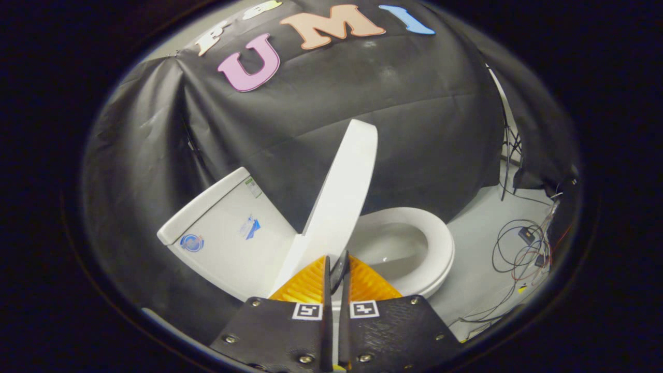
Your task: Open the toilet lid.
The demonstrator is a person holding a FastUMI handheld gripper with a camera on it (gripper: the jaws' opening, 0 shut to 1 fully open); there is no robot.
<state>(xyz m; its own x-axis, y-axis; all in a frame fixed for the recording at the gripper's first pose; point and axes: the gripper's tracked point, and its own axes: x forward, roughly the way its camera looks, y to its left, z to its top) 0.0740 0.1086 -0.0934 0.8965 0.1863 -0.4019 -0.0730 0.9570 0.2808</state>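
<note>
One toilet lid (342, 197), white, smooth, elongated oval w/ rounded top, seen nearly edge-on and raised well off the seat: it tilts up and away from the bowl toward the tank, its top end standing against the booth's black cloth wall (414, 114). Lid's lower edge runs down to the gripper (335, 269); both fingers (311, 282) are drawn together on it, w/ the thin dark edge of the lid pinched in the narrow slit between them, so the jaws are clamped on the lid's rim, not spread. Toilet seat (440, 243), white, ring-shaped, lies flat on the bowl just beyond and to the right of the fingers; bowl interior (393, 243) visible through the ring, pale and shaded. Tank (222, 228), white, boxy, w/ a flat tank cover (202, 204) on top, sits left of the lid and beyond the fingers; two small blue stickers on its face, plus a small label near the upper corner (text too small to tell). Lid base meets tank and seat near the fingers; hinge itself hidden behind them. Floor (481, 228) is pale grey; loose cables (518, 254) and small dark boxes lie coiled on it well right of the seat, near a thin stand leg (510, 155) by the cloth's edge.
</note>
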